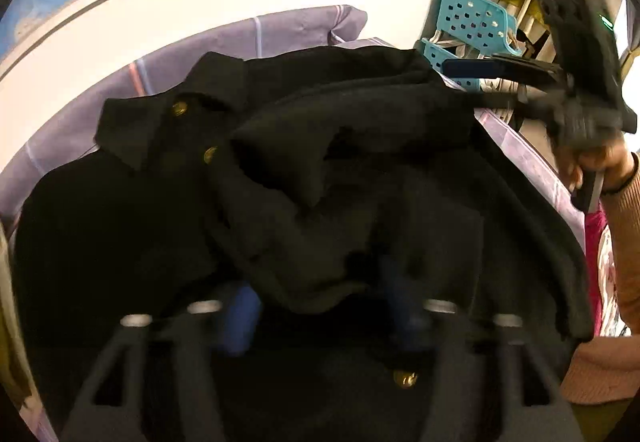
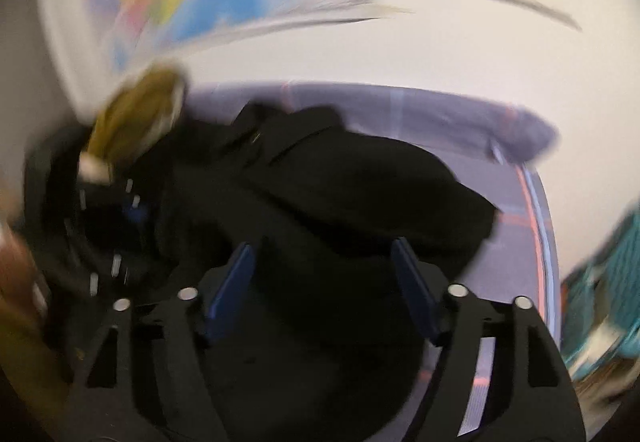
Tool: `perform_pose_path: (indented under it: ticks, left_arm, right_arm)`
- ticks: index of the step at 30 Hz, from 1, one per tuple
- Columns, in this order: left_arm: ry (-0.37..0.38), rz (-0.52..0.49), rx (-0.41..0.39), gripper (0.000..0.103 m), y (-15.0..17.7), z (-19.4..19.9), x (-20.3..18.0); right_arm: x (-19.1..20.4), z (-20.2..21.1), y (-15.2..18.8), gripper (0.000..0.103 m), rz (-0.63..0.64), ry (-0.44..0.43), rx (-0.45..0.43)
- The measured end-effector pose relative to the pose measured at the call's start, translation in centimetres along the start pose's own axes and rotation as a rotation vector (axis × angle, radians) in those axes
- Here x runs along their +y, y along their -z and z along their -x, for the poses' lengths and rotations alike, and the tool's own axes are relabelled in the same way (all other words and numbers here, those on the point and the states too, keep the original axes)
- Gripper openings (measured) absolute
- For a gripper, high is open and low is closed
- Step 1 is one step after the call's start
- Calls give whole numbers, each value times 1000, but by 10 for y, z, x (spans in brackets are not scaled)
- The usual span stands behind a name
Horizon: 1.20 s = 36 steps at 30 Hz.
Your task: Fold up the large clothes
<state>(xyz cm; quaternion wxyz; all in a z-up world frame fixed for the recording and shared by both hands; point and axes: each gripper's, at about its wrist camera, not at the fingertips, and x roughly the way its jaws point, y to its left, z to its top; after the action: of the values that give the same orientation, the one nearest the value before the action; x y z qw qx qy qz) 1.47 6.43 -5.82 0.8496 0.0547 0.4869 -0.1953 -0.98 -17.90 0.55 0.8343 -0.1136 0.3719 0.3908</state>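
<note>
Black coat [image 1: 168,209] with gold buttons lies bunched on the lavender-sheeted bed [image 1: 280,27]. Left gripper [image 1: 320,318] has its blue fingers [image 1: 240,322] pinching a fold of that coat. Right gripper [image 2: 324,298] hangs above the fabric, fingers [image 2: 230,292] spread wide, holding nothing.

Coat [image 1: 120,222] lies on bed [image 1: 280,29].

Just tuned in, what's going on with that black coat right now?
A person is folding a black coat with gold buttons, spread on a purple sheet. The left gripper has a fold of the coat between its jaws. The right gripper hangs over the coat, jaws open and empty.
</note>
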Motion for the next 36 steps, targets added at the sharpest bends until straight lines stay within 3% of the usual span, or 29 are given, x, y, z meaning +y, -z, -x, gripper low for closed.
perform_pose_path:
  ticks: [1,2,3,4,6,7,8,11,12,13,14,17,20,22,25,28,29,30,31,32,33,34,36]
  left_arm:
    - [-25,-14,-8,19,-2,2,0]
    - [-54,-31,-26,12,-5,7,2]
    - [-104,-44,-44,10,-10,17,8]
    - [-142,-57,-58,9,-15,20,11]
    - [-235,-86,-95,9,-21,42,21]
    - [-327,-112,-117,9,-23,57,29]
    - [-369,-124,-126,9,-24,64,32]
    - [-441,-166,-157,18,-20,86,43]
    - [-474,-198,-151,28,-16,85,43]
    - [-511,-231,-131,52,-9,81,42]
    - [-523,-239,-118,62,-1,77,44]
    - [-453,-199,-81,64,15,68,56]
    - [-312,-72,-107,66,26,79,77]
    - [-271,-36,-134,75,34,86,80]
    - [-233,-35,-129,80,38,81,78]
    - [-203,-27,-86,80,33,56,71]
    - [-200,-31,-68,79,30,47,67]
    - [-201,-43,-43,66,27,34,65]
    - [-221,-55,-21,42,25,25,64]
    - [-247,-58,-1,27,25,22,62]
    - [-265,-53,15,6,21,21,68]
    - [-252,-40,5,6,17,26,74]
    - [-289,-11,-61,4,8,54,92]
  right_arm:
    - [8,-10,-2,74,40,16,19]
    - [10,-21,-3,71,52,6,44]
    - [11,-29,-5,55,60,10,61]
    - [10,-34,-6,30,65,10,72]
    - [11,-37,-9,6,100,-3,90]
    - [11,-32,-9,6,105,2,69]
    - [11,-22,-10,6,107,-20,37]
    - [20,0,-5,14,165,-83,-22]
    - [26,-1,2,23,203,-76,12]
    - [28,-3,8,29,220,-61,38]
    - [29,-9,15,29,226,-39,82]
    - [21,-19,30,36,204,-18,159]
    - [10,-6,30,49,119,-73,135]
    - [10,7,24,57,104,-101,80]
    - [12,16,9,58,80,-115,2]
    - [20,-4,-3,60,84,-125,13]
    - [25,-14,-7,60,95,-115,25]
    - [27,-23,-11,60,103,-118,44]
    - [31,-32,-11,56,111,-123,58]
    - [34,-39,-10,49,115,-136,69]
    - [36,-43,-10,20,121,-161,78]
    - [35,-42,-9,7,125,-172,78]
    - [35,-29,-9,4,140,-179,50]
